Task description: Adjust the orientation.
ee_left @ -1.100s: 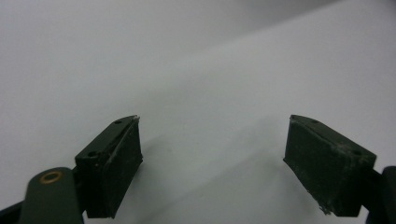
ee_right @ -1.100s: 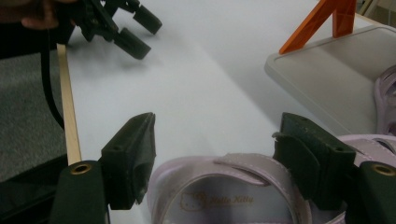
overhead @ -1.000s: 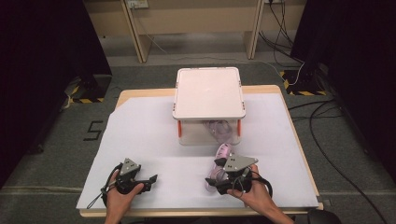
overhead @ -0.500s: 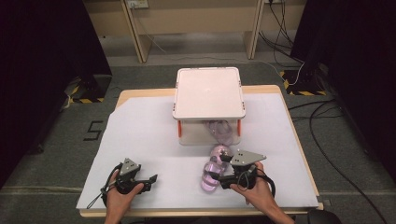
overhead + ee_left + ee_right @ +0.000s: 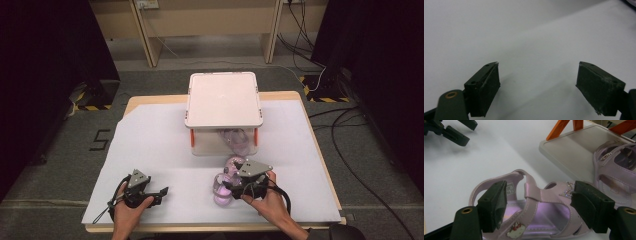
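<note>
Right gripper (image 5: 539, 202) stands with jaws spread, released, straddling a small lilac strappy child's sandal (image 5: 534, 212) with a cartoon charm on the side strap and rhinestones at the toe. Neither pad clearly touches it. In the high view the sandal (image 5: 223, 186) lies on the white paper sheet (image 5: 165, 150) near the table's front edge, right of centre, just in front of the clear plastic storage box with white lid and orange latches (image 5: 223, 100).

A second lilac sandal of the same make (image 5: 616, 167) sits inside that box, seen through its front wall (the pair, evidently). The box stands mid-table, toward the back edge.

Left gripper (image 5: 150, 192) rests near the front-left corner of the sheet, jaws wide apart, nothing between them; its own view shows bare white paper (image 5: 531, 45).

Risks, as I judge them: the sandal looks light and its straps soft, so a pinch on the ankle strap alone could let the sole swing or slip. Closing off-centre could nudge it along the slick paper instead of gripping it. The lid is shut; carrying the sandal toward the box with no free jaw to open it would stall.
</note>
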Demonstrator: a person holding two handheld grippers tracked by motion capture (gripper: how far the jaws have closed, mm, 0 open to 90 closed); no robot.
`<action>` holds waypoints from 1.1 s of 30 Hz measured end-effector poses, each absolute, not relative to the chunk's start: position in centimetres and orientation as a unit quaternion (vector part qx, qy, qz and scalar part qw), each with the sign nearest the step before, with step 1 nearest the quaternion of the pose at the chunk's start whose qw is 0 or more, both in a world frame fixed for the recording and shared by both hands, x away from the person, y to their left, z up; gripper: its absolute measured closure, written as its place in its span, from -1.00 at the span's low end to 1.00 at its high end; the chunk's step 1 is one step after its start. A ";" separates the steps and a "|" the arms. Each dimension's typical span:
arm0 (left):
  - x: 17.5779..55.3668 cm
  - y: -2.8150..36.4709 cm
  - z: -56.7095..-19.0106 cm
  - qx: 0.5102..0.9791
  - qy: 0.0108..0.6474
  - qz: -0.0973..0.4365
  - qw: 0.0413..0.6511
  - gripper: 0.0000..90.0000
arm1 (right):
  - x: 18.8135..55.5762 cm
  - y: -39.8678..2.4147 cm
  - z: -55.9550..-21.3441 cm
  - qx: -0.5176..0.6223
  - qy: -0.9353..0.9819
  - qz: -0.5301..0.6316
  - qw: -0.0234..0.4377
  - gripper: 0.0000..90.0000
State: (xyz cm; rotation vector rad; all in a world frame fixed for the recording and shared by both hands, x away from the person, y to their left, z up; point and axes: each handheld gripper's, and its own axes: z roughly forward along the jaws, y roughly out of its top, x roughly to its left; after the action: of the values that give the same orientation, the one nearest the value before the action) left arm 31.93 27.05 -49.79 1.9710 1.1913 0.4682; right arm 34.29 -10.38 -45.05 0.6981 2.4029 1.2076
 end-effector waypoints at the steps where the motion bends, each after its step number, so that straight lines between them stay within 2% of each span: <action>1: 31.9 27.1 -49.8 0.774 0.468 0.184 0.386 -0.60 | 34.3 -10.2 -45.1 0.246 0.852 0.423 0.186 -0.36; 18: 32.1 27.0 -49.9 0.776 0.468 0.182 0.382 -0.60 | 34.7 -8.8 -45.8 0.239 0.871 0.362 0.233 -0.34; 28: 32.0 27.0 -49.8 0.775 0.469 0.182 0.383 -0.60 | 34.4 -9.4 -45.8 0.235 0.877 0.346 0.238 -0.28; 33: 32.0 27.1 -49.8 0.773 0.469 0.183 0.386 -0.60 | 34.4 -11.3 -45.3 0.244 0.876 0.346 0.232 -0.24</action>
State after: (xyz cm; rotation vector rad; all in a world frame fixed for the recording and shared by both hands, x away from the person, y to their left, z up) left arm 32.00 27.08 -49.79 1.9690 1.1943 0.4653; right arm 34.44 -11.28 -45.29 0.6697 2.4084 0.9502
